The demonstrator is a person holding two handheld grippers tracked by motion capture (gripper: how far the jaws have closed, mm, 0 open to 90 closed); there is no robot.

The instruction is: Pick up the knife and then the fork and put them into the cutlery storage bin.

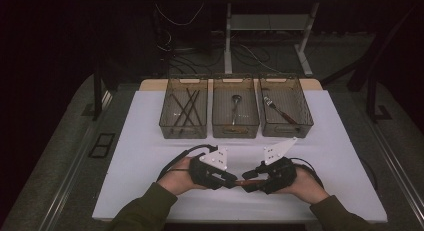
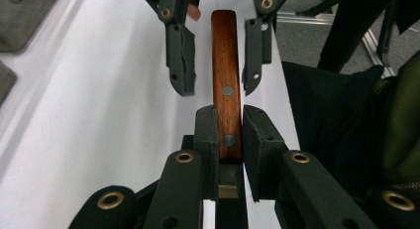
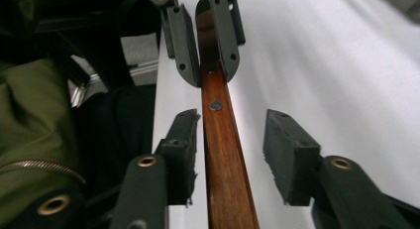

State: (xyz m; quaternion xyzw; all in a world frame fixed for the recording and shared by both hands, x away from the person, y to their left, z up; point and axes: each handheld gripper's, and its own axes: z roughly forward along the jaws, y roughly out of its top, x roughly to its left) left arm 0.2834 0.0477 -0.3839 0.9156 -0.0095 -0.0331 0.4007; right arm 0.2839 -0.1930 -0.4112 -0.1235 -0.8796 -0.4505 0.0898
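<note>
A utensil with a brown wooden handle (image 2: 225,55) and metal rivets hangs level above the white table top, between my two grippers, which face each other near the front edge. My left gripper (image 2: 230,121) is shut on one end of the handle, both pads pressed against the wood. In the high view this left gripper (image 1: 227,180) meets the right gripper (image 1: 251,183) at the handle (image 1: 243,181). The right gripper (image 3: 230,122) straddles the handle (image 3: 225,159). One pad lies close beside the wood and the other stands well clear, so it is open. The utensil's working end is hidden.
Three clear bins stand in a row at the back of the white table top (image 1: 145,146). The left bin (image 1: 170,122) holds dark sticks (image 1: 186,108), the middle bin (image 1: 220,126) a spoon (image 1: 235,102), and the right bin (image 1: 303,122) a fork (image 1: 278,110). Cables trail from both grippers.
</note>
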